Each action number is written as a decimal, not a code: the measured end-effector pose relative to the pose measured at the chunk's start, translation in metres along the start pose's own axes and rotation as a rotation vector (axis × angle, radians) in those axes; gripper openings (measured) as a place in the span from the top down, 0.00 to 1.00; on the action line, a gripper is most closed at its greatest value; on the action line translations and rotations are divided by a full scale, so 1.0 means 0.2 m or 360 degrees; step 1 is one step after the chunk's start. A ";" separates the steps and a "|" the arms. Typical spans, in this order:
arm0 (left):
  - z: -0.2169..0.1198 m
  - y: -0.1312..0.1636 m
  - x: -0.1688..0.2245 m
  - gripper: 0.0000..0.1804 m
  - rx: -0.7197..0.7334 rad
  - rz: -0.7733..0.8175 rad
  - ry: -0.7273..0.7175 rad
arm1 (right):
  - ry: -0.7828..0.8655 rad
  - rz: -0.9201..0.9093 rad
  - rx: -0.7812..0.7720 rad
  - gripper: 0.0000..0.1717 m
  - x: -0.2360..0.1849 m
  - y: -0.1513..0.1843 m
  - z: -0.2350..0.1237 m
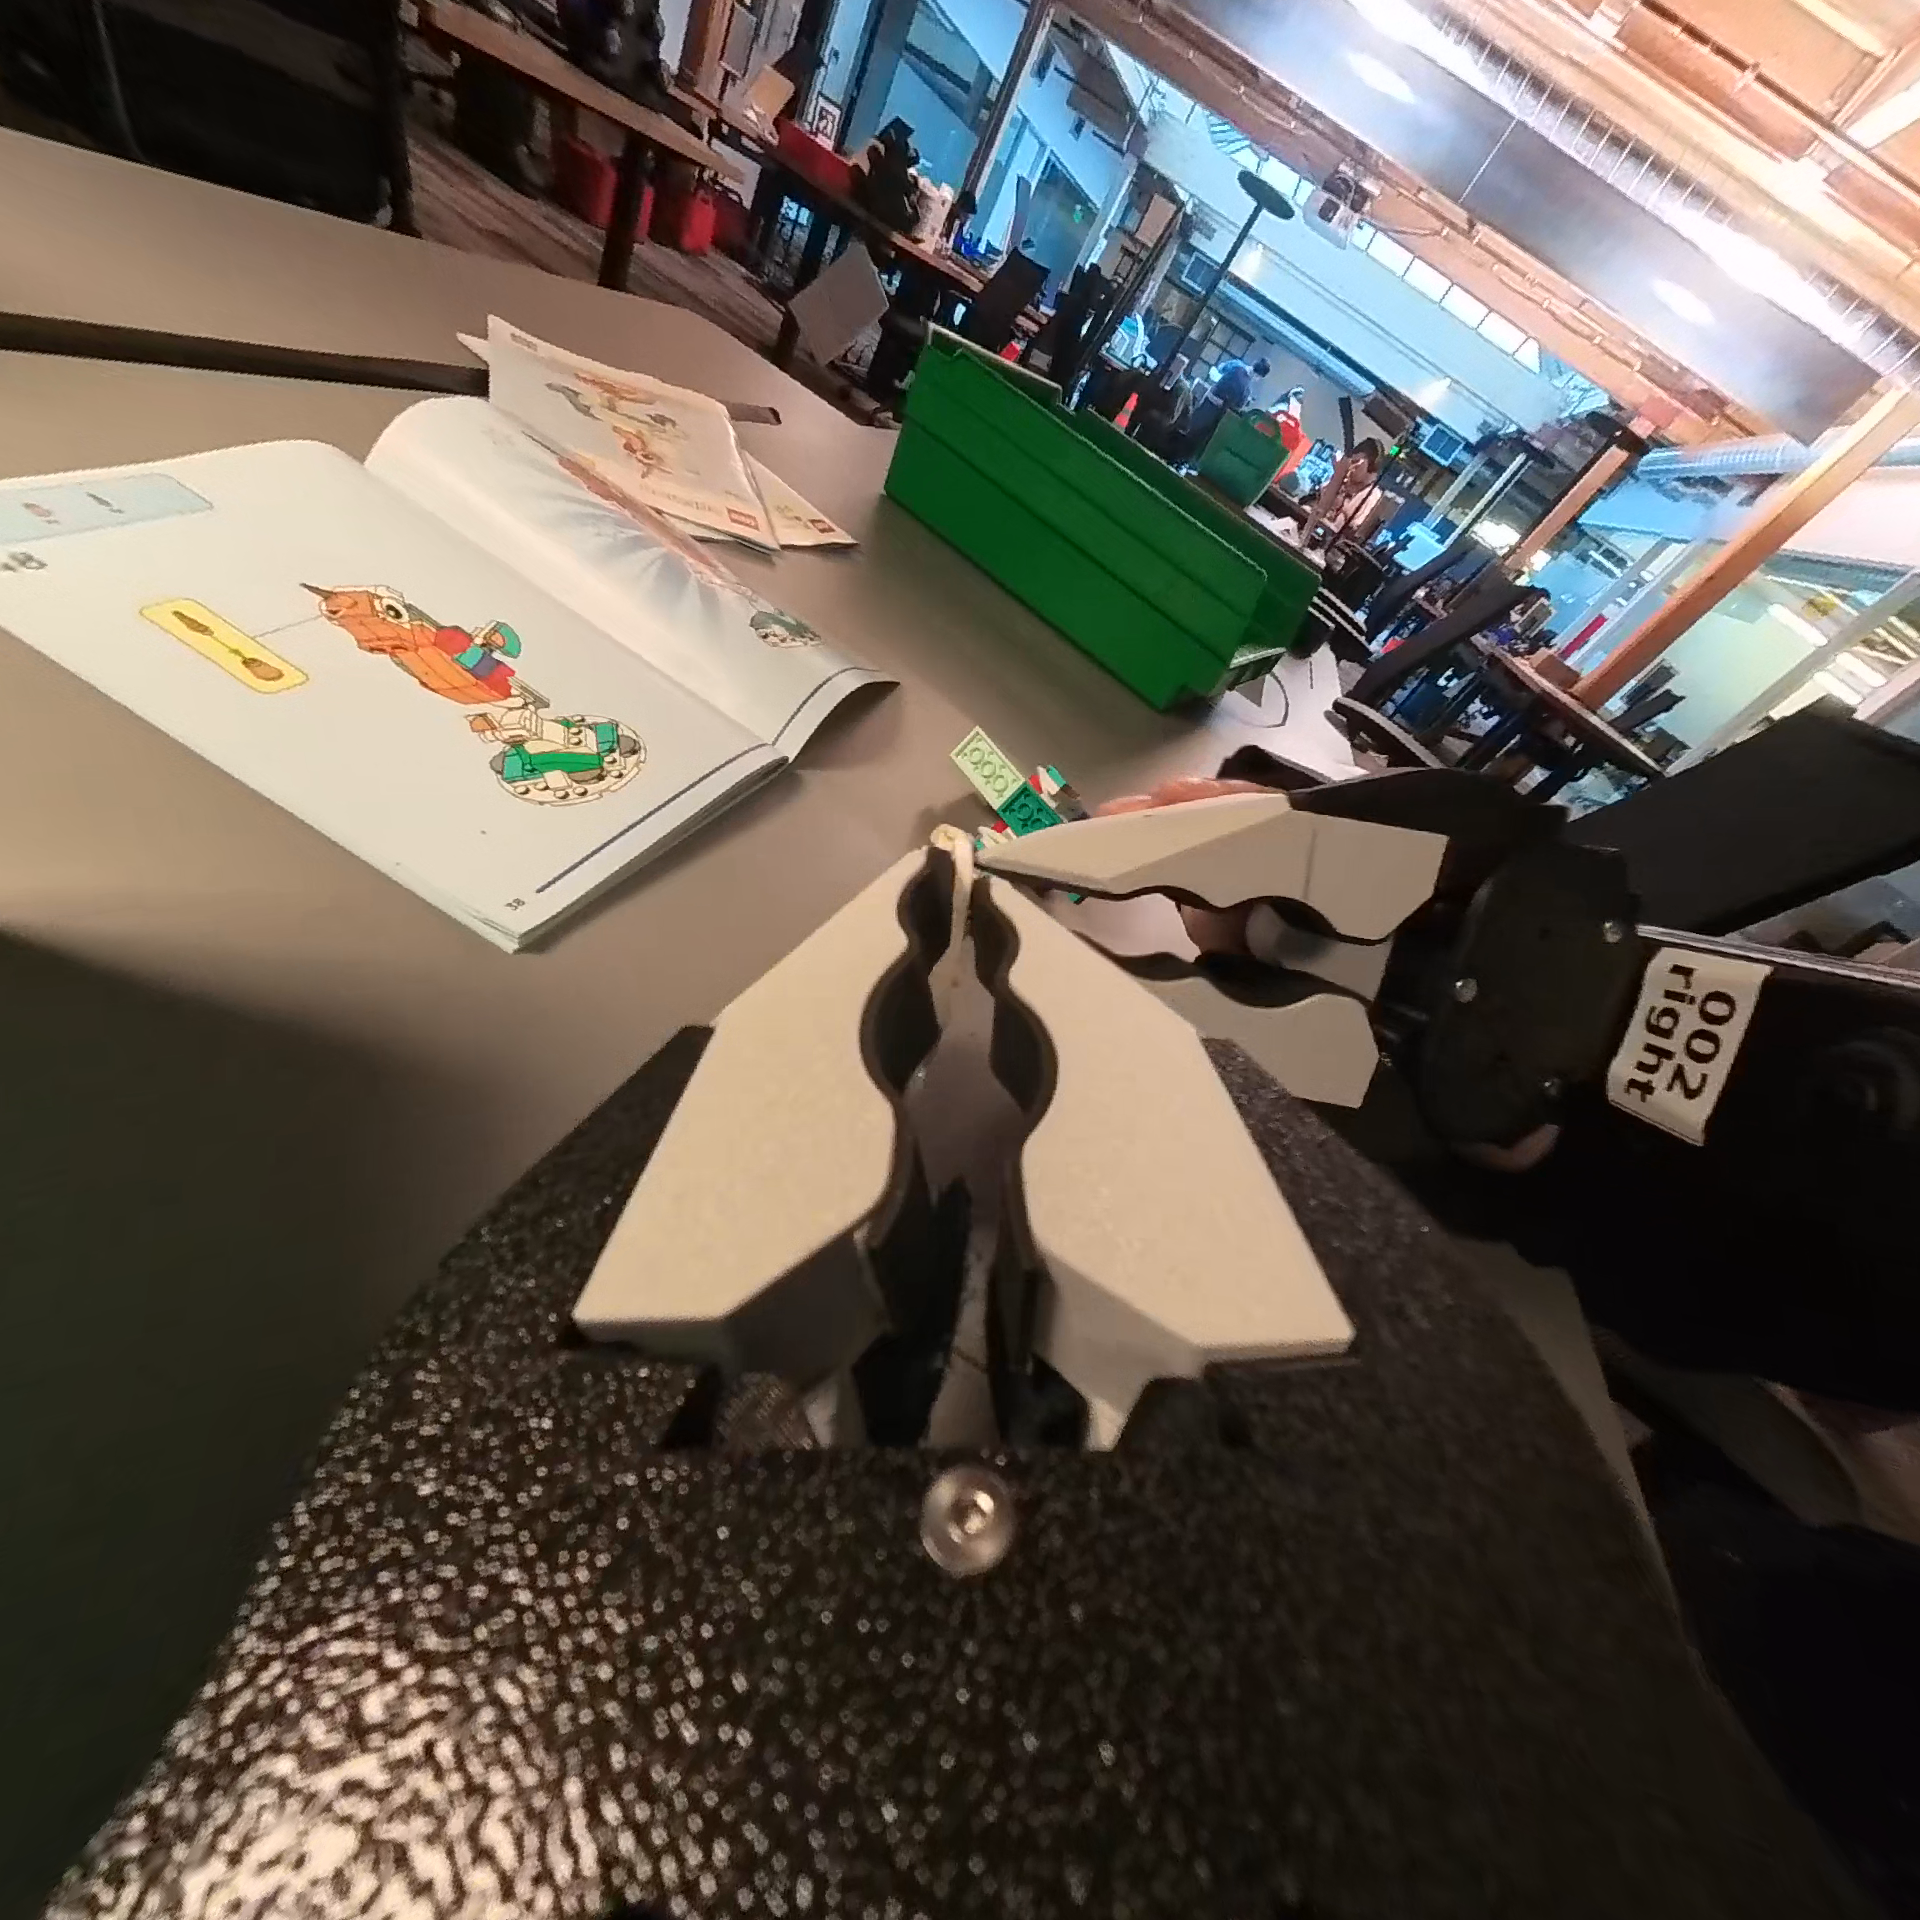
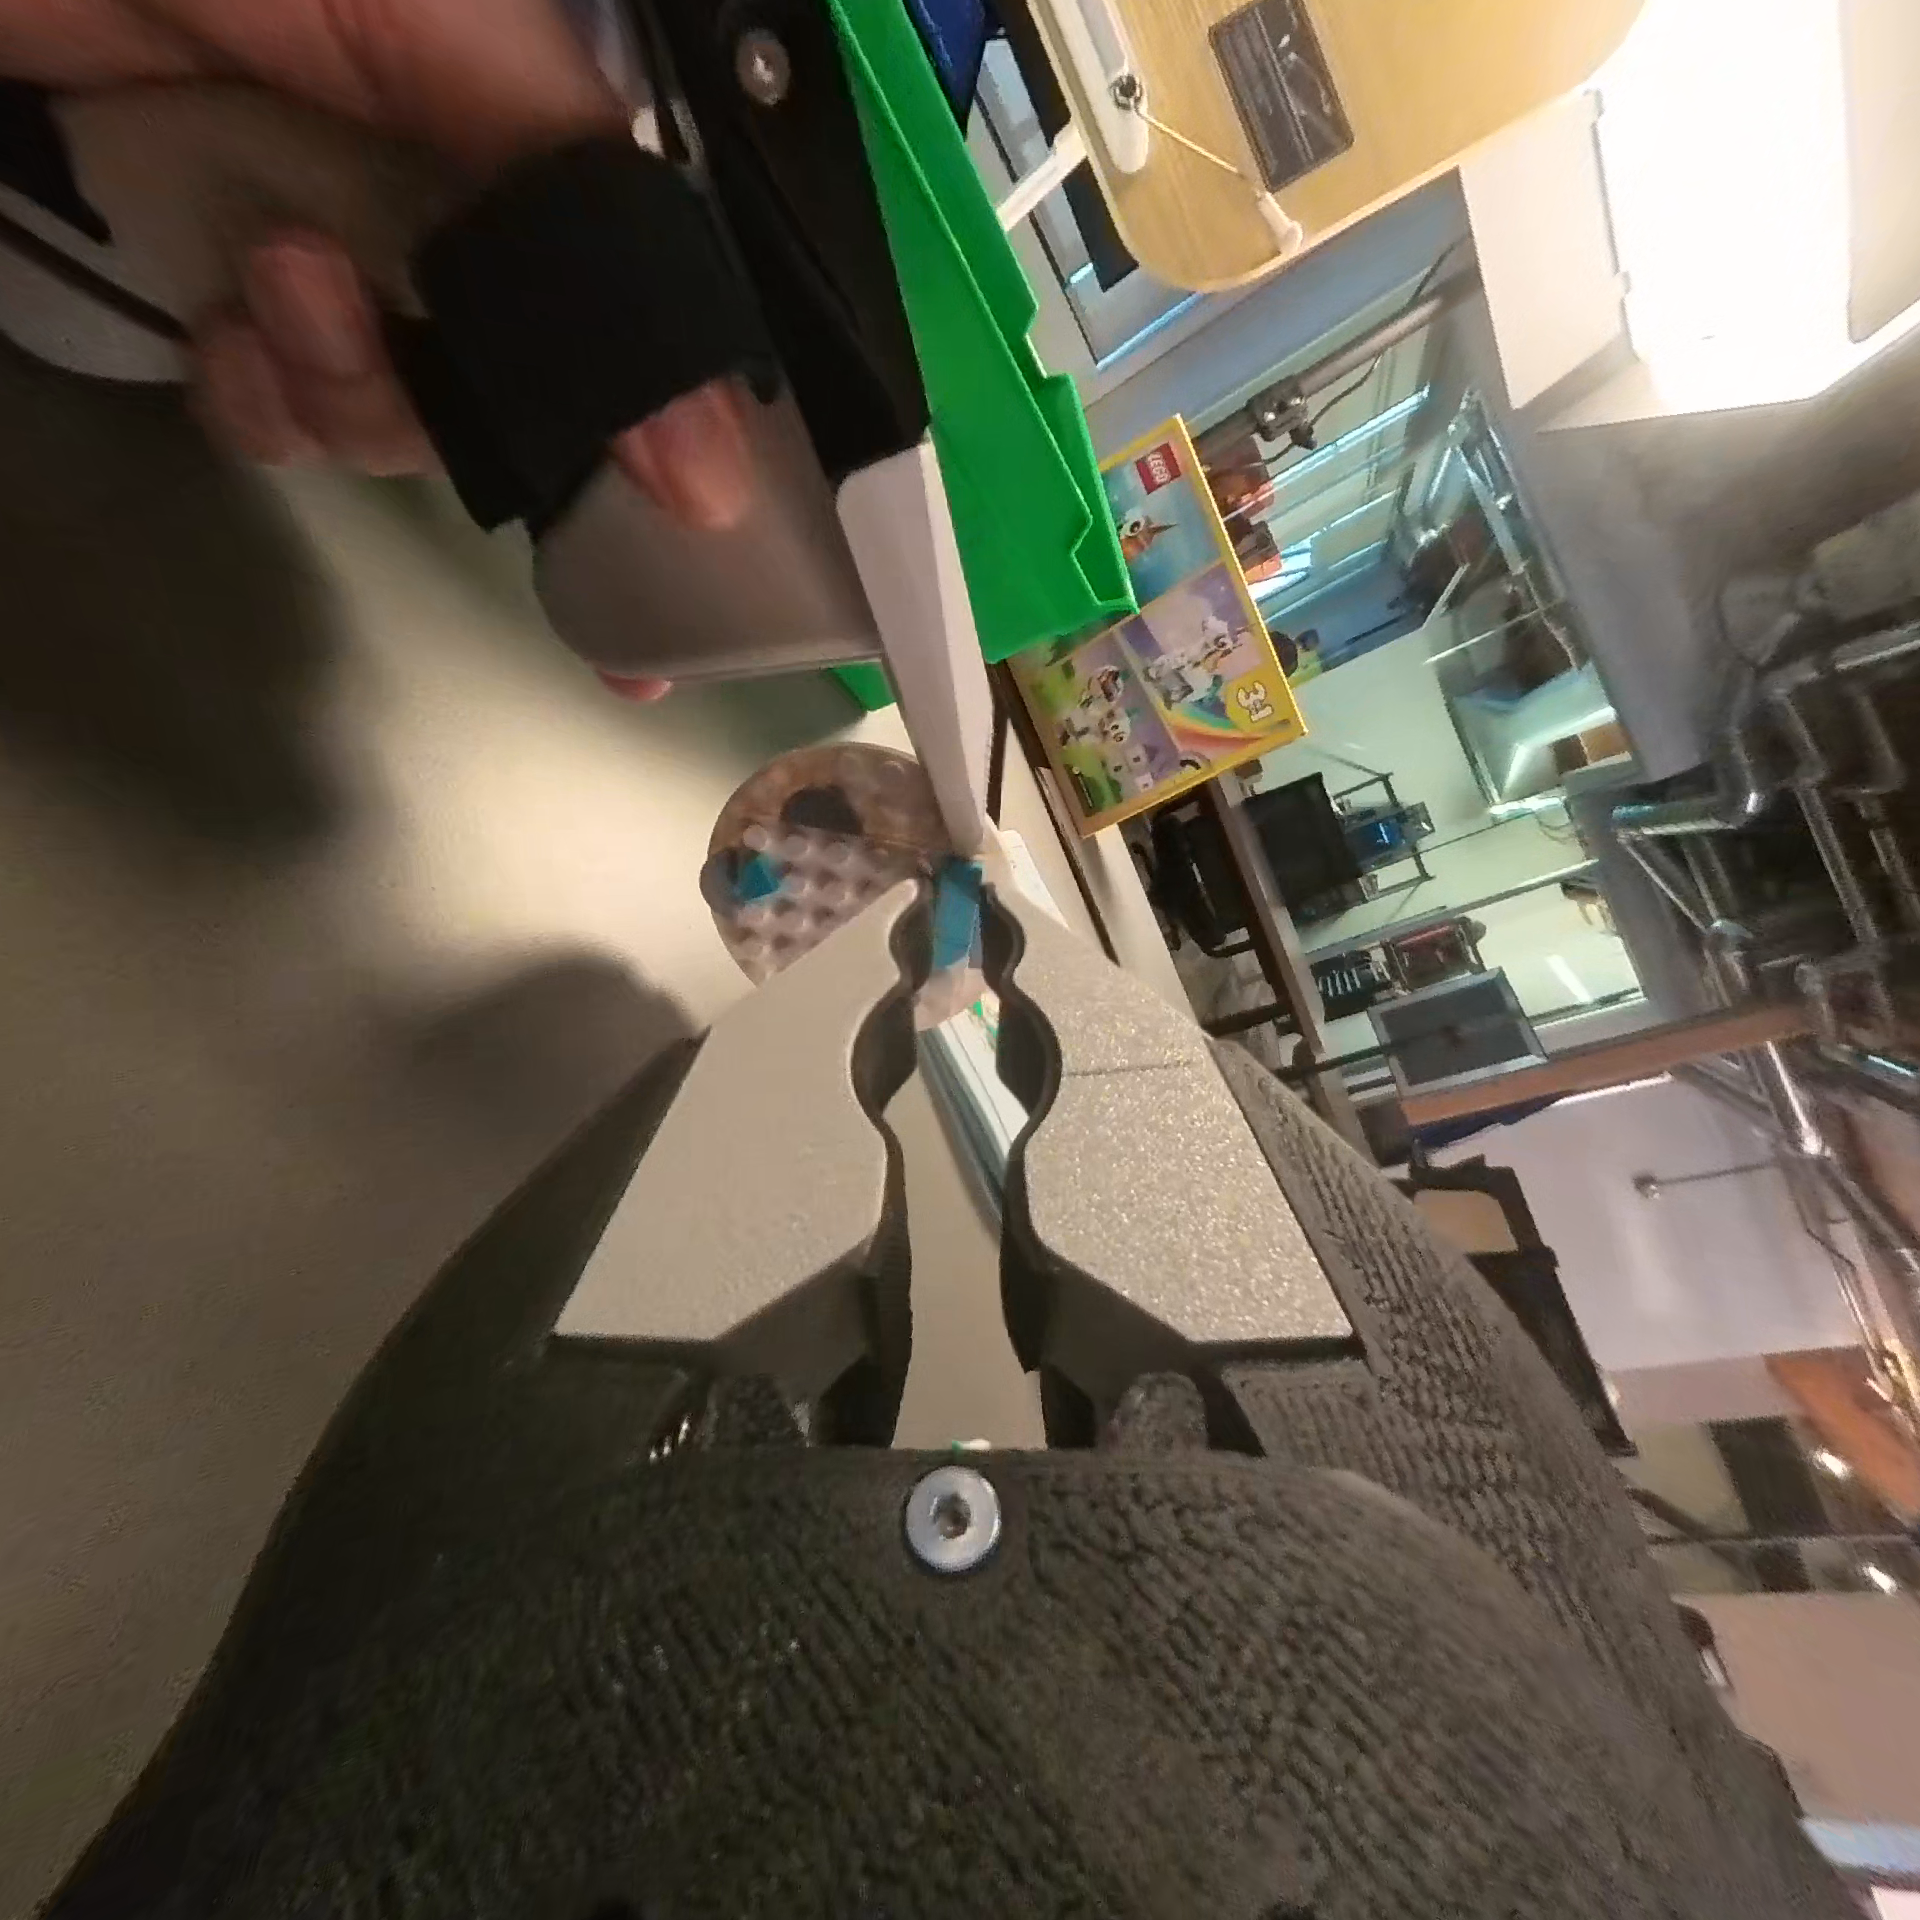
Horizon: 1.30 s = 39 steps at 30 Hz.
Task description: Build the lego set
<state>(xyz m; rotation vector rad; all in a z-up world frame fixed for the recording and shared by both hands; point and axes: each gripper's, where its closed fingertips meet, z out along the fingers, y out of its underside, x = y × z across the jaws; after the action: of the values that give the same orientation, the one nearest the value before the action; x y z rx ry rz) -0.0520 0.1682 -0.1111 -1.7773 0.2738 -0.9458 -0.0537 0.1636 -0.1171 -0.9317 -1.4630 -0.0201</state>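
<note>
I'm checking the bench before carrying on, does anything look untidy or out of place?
Mostly tidy. Two loose instruction leaflets lie splayed across the open booklet's far page, and a small brick assembly lies tipped on the table.

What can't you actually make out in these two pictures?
- Small cream piece pinched by the left gripper: mostly hidden between the fingers, left wrist view.
- Teal toy-brick piece in the right gripper: blurred, right wrist view.
- Round studded plate: partly hidden behind fingers.
</note>
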 end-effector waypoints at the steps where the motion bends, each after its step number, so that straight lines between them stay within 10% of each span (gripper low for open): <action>1: 0.00 0.00 0.00 1.00 -0.0007 -0.0009 0.0007 | -0.0004 0.0004 0.0001 0.96 0.00 0.00 0.00; 30: -0.03 -0.05 -0.13 1.00 0.0072 0.0144 -0.0328 | 0.0111 -0.0347 0.0147 1.00 -0.05 -0.07 -0.22; 39: -0.01 -0.03 -0.05 1.00 0.0045 0.0145 -0.0186 | -0.0032 0.0078 -0.0005 1.00 -0.03 0.06 -0.11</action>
<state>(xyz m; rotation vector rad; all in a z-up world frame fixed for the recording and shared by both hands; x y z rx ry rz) -0.0621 0.1757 -0.1105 -1.7720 0.2632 -0.7744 -0.0301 0.1571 -0.1246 -0.9726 -1.4585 0.0231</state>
